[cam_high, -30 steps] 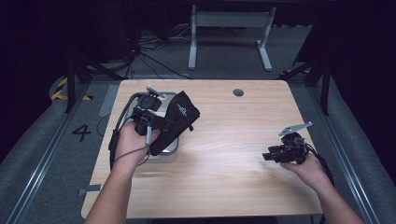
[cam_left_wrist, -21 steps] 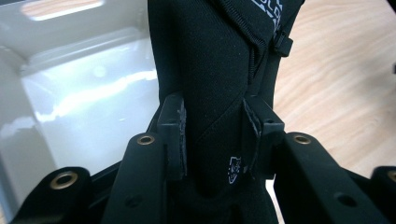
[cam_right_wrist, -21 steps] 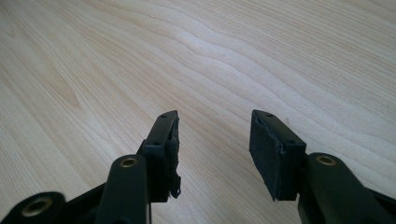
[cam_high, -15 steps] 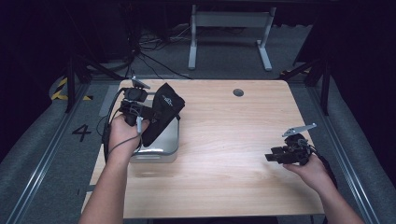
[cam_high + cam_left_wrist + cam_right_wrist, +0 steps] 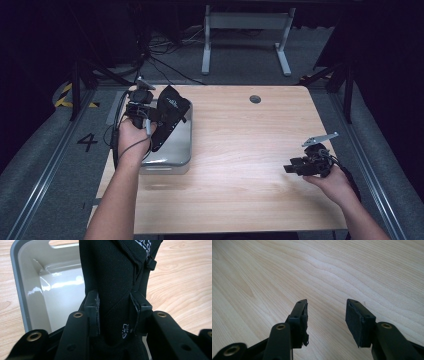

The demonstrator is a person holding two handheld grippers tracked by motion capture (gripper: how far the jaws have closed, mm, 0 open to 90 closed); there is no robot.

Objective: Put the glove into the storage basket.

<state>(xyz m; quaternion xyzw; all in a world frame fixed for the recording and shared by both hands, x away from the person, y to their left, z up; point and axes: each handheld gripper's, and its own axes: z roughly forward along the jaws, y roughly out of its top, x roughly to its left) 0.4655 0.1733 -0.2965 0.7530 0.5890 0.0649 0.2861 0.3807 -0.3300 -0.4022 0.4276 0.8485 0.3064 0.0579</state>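
A black zippered pouch point(image 5: 169, 116) with white lettering hangs over a grey plastic bin point(image 5: 181, 152) at the table's left. My left gripper point(image 5: 150, 120) is shut on the pouch; in the left gripper view both pads press the pouch point(image 5: 113, 290) from either side, with the bin's pale inside point(image 5: 57, 295) beneath. My right gripper point(image 5: 292, 167) rests low over the wood at the table's right, pointing left. In the right gripper view its jaws point(image 5: 327, 317) stand open with nothing between them, bare wood beyond.
The wooden table point(image 5: 250, 150) has a round cable hole point(image 5: 255, 99) at its far edge. Behind it stand a white desk frame point(image 5: 245, 35) and loose cables on grey floor. A floor mark "4" point(image 5: 87, 142) lies to the left.
My left gripper has carried the pouch leftward and slightly away, from above the bin's right side to over its left part. The right gripper has stayed put.
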